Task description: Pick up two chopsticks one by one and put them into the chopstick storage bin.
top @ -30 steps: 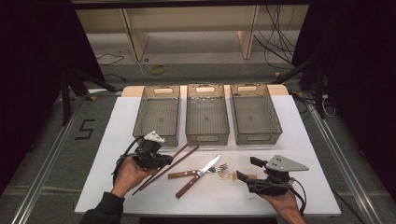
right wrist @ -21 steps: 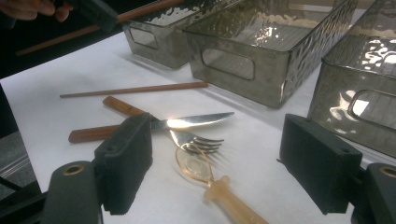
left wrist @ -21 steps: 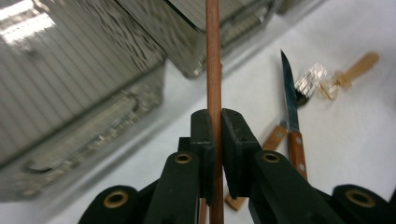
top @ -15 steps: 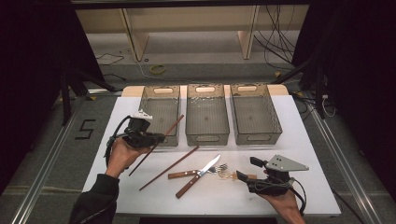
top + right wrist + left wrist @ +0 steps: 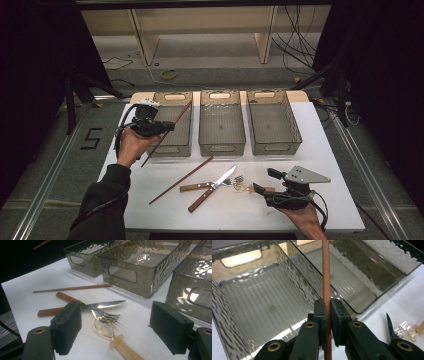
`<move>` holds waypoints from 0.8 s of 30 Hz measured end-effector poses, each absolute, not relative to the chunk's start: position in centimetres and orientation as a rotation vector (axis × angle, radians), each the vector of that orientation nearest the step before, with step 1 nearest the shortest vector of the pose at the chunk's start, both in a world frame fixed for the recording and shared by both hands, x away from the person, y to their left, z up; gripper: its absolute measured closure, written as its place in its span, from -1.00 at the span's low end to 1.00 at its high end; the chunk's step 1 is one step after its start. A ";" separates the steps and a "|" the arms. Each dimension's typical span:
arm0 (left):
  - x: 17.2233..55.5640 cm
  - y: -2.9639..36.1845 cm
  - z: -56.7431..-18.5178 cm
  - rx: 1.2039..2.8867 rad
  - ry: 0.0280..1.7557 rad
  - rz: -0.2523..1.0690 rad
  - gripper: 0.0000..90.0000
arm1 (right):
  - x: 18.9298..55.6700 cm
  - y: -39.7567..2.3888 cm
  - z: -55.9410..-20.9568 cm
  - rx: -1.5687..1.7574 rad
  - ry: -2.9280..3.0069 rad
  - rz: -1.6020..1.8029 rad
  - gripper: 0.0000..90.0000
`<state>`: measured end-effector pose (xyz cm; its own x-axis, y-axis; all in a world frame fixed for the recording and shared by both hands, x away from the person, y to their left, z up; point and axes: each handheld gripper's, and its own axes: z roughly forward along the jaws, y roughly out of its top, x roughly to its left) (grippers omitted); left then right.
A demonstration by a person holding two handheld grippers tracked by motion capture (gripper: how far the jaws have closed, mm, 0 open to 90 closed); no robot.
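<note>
From above, saw the left gripper (image 5: 159,126) raised over the near end of the left bin (image 5: 172,125), jaws clamped on a brown chopstick (image 5: 166,134) that slanted from beside the hand up across the bin. Noted three smoky clear bins in a row at the far side of the white table (image 5: 325,165): left, middle bin (image 5: 221,122) and right bin (image 5: 273,121). Found a second chopstick (image 5: 181,180) lying flat in front of them, and just beside it a knife (image 5: 212,188) crossed with a fork (image 5: 209,185), both wooden-handled, plus a clear plastic spoon (image 5: 245,189). Spotted the right gripper (image 5: 263,182) low on the table near the spoon, jaws spread.

Along the left gripper's jaws, saw the pads pinching the chopstick (image 5: 326,285), which stood upright between them with the left bin (image 5: 262,305) below and behind.

Along the right gripper's jaws, saw the pads held wide apart with nothing gripped, the spoon (image 5: 113,336) lying between them on the table, the fork (image 5: 105,315) and knife (image 5: 100,305) just beyond, then the second chopstick (image 5: 72,288) and the bins.
</note>
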<state>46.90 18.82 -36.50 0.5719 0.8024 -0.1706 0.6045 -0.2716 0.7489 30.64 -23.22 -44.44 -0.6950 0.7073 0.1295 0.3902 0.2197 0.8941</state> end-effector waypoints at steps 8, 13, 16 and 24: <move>49.4 19.2 -36.7 1.955 1.159 0.316 0.85 | 30.7 -23.2 -44.5 1.029 2.197 1.467 -0.42; 50.6 19.5 -36.8 1.922 1.176 0.331 0.85 | 30.7 -23.1 -44.6 1.023 2.202 1.468 -0.42; 51.3 19.6 -36.9 1.909 1.172 0.335 0.85 | 30.7 -23.1 -44.6 1.027 2.206 1.466 -0.42; 52.8 19.9 -37.3 1.894 1.166 0.347 0.85 | 30.8 -23.0 -44.7 1.027 2.213 1.470 -0.42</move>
